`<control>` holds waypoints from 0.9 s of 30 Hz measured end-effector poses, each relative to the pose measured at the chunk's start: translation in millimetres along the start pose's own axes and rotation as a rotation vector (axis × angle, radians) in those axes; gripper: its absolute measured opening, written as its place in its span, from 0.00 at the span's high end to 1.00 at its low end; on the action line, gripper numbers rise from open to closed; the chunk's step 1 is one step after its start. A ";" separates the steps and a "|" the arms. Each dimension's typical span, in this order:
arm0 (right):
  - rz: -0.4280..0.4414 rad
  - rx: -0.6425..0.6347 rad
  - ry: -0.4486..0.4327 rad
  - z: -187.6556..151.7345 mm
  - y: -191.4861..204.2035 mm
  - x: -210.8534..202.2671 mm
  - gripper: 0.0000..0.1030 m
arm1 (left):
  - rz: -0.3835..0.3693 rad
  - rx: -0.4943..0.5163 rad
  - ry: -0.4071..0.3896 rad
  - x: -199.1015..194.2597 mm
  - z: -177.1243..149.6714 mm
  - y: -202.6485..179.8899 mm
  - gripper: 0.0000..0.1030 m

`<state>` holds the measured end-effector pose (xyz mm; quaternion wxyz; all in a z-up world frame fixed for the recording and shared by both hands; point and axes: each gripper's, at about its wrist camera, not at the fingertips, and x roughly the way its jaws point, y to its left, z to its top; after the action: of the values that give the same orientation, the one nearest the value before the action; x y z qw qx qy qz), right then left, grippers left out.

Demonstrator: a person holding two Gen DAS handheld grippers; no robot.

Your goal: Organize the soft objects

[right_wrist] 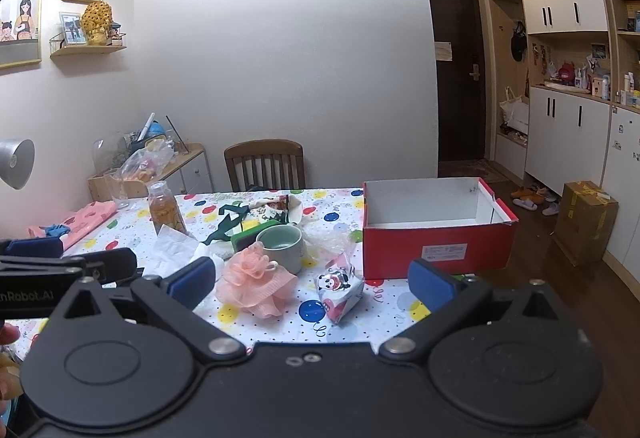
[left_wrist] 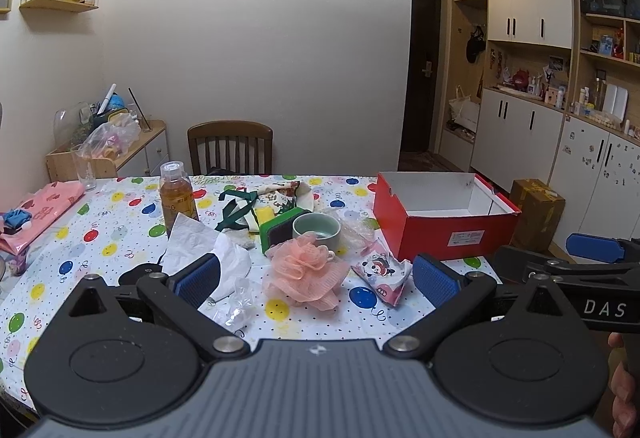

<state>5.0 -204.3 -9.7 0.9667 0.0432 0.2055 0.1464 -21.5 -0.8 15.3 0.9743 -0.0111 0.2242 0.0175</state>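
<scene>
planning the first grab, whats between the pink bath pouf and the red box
The panda-print pouch lies between the pink bath pouf and the red box, on the tablecloth; clearest in the right wrist view.

My left wrist camera sits behind jaws, raised above near edge of surface (left_wrist: 120, 222), facing forward and slightly down toward far wall. Pink loofah (left_wrist: 308, 274) lies between jaw pads, close ahead; red box (left_wrist: 444, 234) ahead of right pad. My right wrist camera: same height, same heading, set further right; loofah (right_wrist: 256, 284) nearer left pad, box (right_wrist: 436, 250) ahead between pads. Both views share loofah, box, wooden chair (left_wrist: 230, 145), doorway. Each view catches other gripper at its edge.
</scene>
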 end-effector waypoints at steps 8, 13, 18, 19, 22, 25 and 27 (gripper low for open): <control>-0.001 -0.002 0.003 0.8 0.9 2.3 0.00 | -0.001 -0.002 -0.001 -0.3 0.2 1.8 0.00; -0.003 -0.006 -0.007 1.9 -0.7 2.2 0.00 | 0.000 -0.004 -0.013 -1.5 1.4 2.0 0.00; -0.002 -0.007 -0.007 2.7 -0.9 2.6 0.00 | 0.001 -0.008 -0.011 0.4 1.7 1.4 0.00; -0.003 -0.007 -0.006 2.8 -0.8 2.8 0.00 | 0.001 -0.008 -0.010 0.5 1.9 1.7 0.00; -0.003 -0.007 -0.003 2.2 -0.8 3.5 0.00 | 0.002 -0.010 -0.007 1.0 1.4 1.5 0.00; -0.001 -0.009 0.002 2.8 -0.7 6.2 0.00 | 0.003 -0.015 -0.002 3.5 1.1 2.6 0.00; -0.001 -0.012 0.008 3.0 0.0 9.1 0.00 | 0.005 -0.019 0.005 6.8 1.3 3.5 0.00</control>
<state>14.2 -201.7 -10.4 0.9662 0.0367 0.2084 0.1470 -15.0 2.9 13.4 0.9736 -0.0197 0.2265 0.0219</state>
